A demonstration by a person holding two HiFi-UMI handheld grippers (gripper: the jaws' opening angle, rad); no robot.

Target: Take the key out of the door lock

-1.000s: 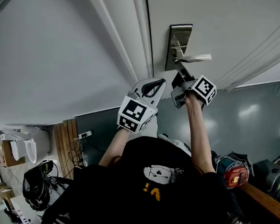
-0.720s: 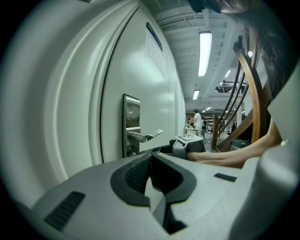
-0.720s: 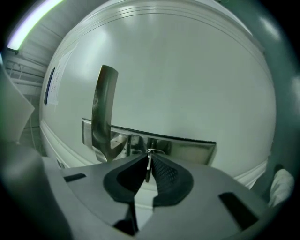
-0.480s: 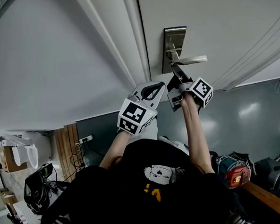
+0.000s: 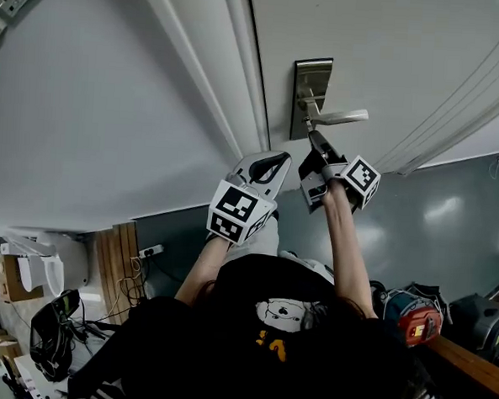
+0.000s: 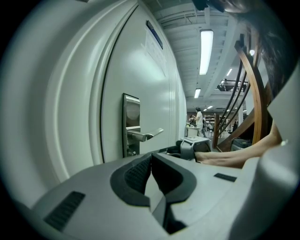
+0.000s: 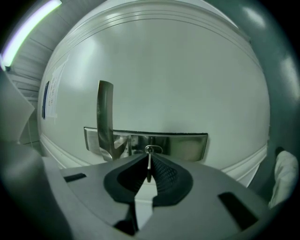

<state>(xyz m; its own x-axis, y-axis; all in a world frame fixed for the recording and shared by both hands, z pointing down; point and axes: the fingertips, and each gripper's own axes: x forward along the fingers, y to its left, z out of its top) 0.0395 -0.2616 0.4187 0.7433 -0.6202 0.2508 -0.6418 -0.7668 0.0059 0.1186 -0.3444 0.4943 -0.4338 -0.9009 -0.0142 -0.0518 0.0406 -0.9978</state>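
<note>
Two grippers were held up before a pale door (image 5: 393,51). The right gripper (image 5: 312,138) was pressed close to the metal lock plate (image 7: 187,145). Its jaws, which had just been closing, were clamped on the key (image 7: 149,164). The key was seen edge-on between the pads, with its far end seated in the keyhole straight ahead of the jaw tips. The lever handle (image 7: 105,117) was seen just to the left of those jaws in the right gripper view, close beside the key. The left gripper (image 5: 277,156) was held back from the door, beside and behind the right one, with its jaws shut together and nothing between them. The lock plate and handle were seen ahead of it and to its left, well apart from its tips.
</note>
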